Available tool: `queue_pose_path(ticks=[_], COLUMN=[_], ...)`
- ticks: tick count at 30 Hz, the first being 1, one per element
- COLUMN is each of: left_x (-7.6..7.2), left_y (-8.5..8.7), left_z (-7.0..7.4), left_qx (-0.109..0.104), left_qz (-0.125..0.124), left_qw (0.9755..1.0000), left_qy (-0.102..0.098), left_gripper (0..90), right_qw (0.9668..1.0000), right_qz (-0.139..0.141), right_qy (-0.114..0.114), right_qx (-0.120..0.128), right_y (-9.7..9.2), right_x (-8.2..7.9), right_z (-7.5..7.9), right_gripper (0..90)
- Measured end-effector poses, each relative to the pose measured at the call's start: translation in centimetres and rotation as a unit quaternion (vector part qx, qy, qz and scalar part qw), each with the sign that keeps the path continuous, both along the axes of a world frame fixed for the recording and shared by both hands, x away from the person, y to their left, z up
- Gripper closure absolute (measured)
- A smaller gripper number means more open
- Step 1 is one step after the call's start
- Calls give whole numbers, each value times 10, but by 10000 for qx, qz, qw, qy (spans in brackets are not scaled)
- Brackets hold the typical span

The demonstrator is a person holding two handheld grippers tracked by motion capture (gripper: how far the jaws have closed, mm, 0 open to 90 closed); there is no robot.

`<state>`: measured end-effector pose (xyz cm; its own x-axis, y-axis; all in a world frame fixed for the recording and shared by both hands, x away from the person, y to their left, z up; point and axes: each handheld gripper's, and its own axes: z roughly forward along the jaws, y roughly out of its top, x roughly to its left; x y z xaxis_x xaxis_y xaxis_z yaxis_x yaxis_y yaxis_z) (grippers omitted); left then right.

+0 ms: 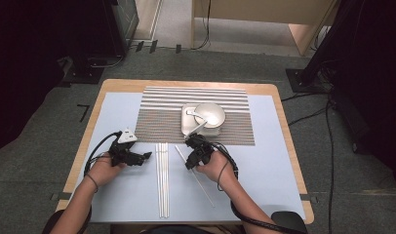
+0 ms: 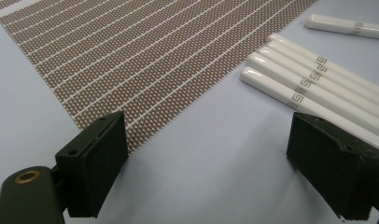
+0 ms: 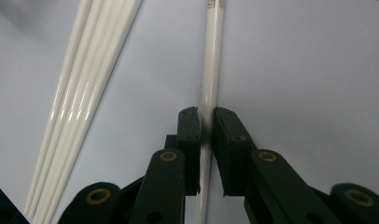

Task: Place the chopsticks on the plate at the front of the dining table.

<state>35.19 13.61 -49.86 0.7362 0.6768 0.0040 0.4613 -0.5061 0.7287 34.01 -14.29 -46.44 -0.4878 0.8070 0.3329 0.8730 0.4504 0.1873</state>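
A: Where does the right claw sit?

B: In the high view it is just below the striped mat, near the middle of the worktop. Its jaws are pinched on a single white chopstick. In the right gripper view the stick runs straight up between the two pads toward 12 o'clock.

A: And that chopstick on the worktop?

B: It lies on the pale blue cover, slanting from the right claw down toward 5 o'clock, apart from the others.

A: The others?

B: A bundle of white chopsticks lies side by side at about 9 o'clock of the single one, pointing to 12 and 6. In the left gripper view their patterned ends sit at 2 o'clock.

A: The left claw?

B: Jaws spread wide, nothing between them; it hovers over the blue cover at 9 o'clock of the bundle.

A: Anything on the mat?

B: A metal bowl with a spoon, on a small tray, toward 12 o'clock of the right claw.
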Motion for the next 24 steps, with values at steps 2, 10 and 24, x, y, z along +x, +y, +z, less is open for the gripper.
queue_pose_path(ticks=[2, 10, 24], left_x=[0, 0, 0], left_y=[0, 0, 0], left_z=[0, 0, 0], left_qx=[2, 4, 1], left_qz=[-1, -1, 2], left_qw=[10000, 10000, 10000], left_qy=[2, 1, 3], left_gripper=[119, 119, 118], right_qw=[10000, 9996, 9999], right_qz=[10, 68, 19], right_qy=[-20, -107, 138], right_qx=[-31, -250, 91], right_y=[1, 6, -3], right_x=[0, -2, 4], right_z=[0, 1, -1], right_gripper=[815, 835, 850])
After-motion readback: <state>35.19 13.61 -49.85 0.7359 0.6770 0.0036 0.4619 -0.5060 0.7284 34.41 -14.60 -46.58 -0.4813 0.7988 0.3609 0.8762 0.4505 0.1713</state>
